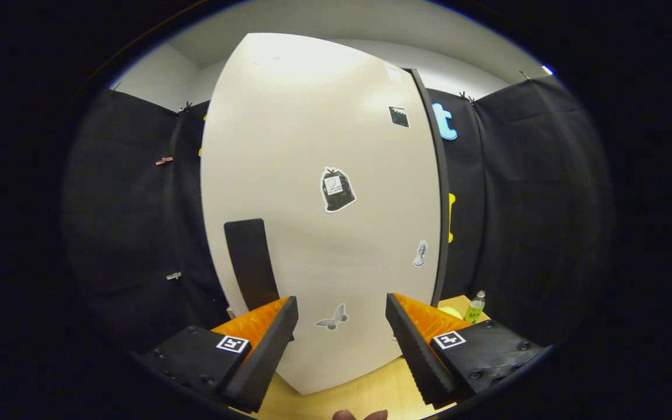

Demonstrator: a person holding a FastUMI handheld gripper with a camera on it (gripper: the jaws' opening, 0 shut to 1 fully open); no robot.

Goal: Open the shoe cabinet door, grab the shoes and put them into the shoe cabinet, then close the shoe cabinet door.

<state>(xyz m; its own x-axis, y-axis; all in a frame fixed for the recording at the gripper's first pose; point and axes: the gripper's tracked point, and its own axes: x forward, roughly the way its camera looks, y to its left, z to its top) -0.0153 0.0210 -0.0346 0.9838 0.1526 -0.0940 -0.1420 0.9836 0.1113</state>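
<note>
The white shoe cabinet door (318, 192) stands shut straight ahead of my fingers, with several stickers on its face. A black handle strip (251, 262) runs down its left part, just above and beyond my left fingertip (280, 326). My gripper (342, 318) is open, its orange-and-black fingers spread wide, with nothing between them but the door's lower face and a butterfly sticker (331, 319). The fingers are close to the door; I cannot tell whether they touch it.
The cabinet stands on a light wooden surface (365, 391). A small green bottle (475, 307) stands to the right of the cabinet, beyond my right finger (417, 344). Black cloth walls close in both sides. A fingertip of a hand (359, 415) shows below the fingers.
</note>
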